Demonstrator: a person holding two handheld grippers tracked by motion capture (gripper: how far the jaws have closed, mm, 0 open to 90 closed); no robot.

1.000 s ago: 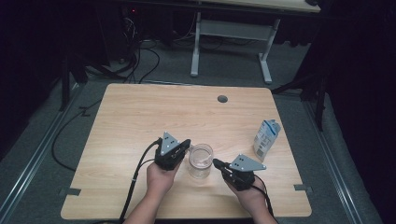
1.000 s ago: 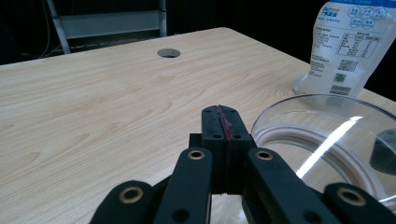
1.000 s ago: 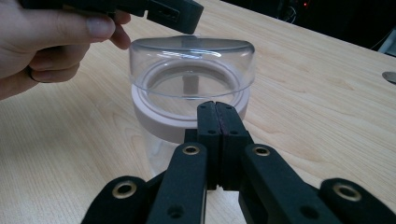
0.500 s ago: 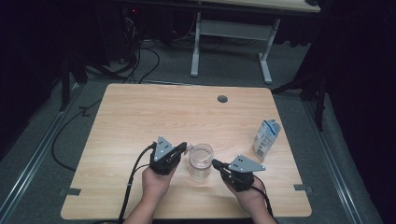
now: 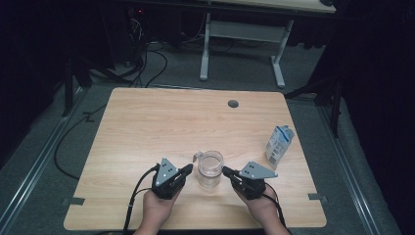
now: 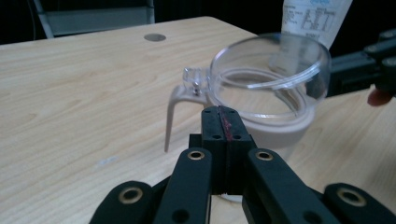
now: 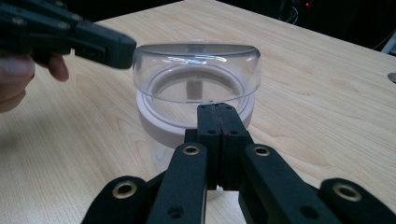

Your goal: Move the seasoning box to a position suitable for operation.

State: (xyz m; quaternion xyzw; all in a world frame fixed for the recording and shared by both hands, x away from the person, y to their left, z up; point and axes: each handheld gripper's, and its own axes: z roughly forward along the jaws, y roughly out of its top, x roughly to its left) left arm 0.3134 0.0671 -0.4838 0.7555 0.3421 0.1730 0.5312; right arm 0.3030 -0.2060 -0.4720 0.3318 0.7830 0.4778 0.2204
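Your left hand-held gripper [image 5: 187,170], jaws together, has eased back toward 8 o'clock off the jar [image 5: 210,169]; your right hand-held gripper [image 5: 226,170], also closed, waits at 3.

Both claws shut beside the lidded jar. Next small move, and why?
Probably open the left claw first. Both it and the right claw are shut, flanking the clear jar with nothing held. The jar's lid latch faces the left side, so open jaws are needed to grip there.
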